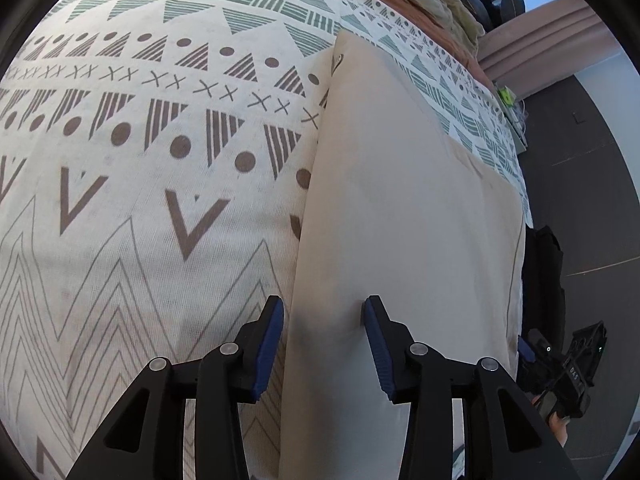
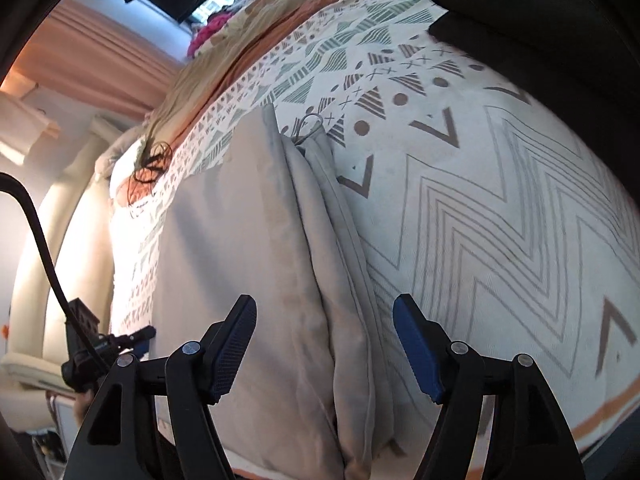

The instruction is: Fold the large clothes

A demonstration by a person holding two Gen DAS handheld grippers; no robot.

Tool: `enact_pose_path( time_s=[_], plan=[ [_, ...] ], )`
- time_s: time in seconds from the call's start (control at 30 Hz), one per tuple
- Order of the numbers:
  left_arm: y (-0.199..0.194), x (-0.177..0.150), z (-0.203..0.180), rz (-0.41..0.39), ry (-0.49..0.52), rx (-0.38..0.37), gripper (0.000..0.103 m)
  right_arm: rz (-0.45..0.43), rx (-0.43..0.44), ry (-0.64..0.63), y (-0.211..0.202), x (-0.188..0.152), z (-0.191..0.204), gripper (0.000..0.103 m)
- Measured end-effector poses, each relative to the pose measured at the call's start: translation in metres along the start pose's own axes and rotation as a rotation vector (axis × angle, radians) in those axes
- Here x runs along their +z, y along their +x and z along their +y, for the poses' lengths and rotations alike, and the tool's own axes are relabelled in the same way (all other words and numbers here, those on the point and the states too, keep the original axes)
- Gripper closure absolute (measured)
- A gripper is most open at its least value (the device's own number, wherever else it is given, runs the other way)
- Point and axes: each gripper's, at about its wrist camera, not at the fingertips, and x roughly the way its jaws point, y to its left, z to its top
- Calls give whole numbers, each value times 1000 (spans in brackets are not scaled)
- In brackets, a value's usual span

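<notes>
A beige garment [image 1: 404,208] is lying folded into a long strip on the patterned bedcover [image 1: 140,152] of the bed. The left tool [image 1: 323,312] is standing spread over its left edge. The right tool [image 2: 325,312] is also spread, holding nothing, above the stacked folds [image 2: 316,240].

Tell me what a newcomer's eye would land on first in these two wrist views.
First, the bold patterned bedspread with its triangles, dots and zigzags, filling most of both views. On it lies a long beige folded garment, running away from the cameras; the right wrist view shows its stacked layered edges. The left claw and right claw both stand open at its near end, blue pads straddling the fabric's edge.
</notes>
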Motion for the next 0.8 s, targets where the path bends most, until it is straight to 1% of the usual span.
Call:
enact_pose_path(
  time_s=[0.07, 0.37, 0.47, 0.57, 0.63, 0.67, 0.73, 0.8],
  plan=[
    [3, 8, -1, -5, 4, 3, 59, 17, -7, -28, 8, 11, 5, 32],
    [20, 46, -7, -26, 9, 15, 59, 38, -33, -185, 38, 62, 45, 33],
    [25, 57, -8, -37, 1, 19, 59, 50, -55, -217, 54, 78, 54, 39],
    [30, 67, -11, -51, 0, 28, 59, 63, -89, -231, 71, 92, 58, 49],
    [32, 73, -12, -65, 1, 40, 59, 64, -120, -240, 80, 99, 59, 65],
    [33, 76, -13, -68, 0, 48, 59, 61, -121, -246, 84, 102, 61, 70],
    [35, 79, -13, -74, -8, 52, 59, 44, -112, -262, 87, 105, 62, 94],
    [36, 80, -14, -80, -9, 54, 60, 14, -123, -281, 85, 106, 61, 98]
  ],
)
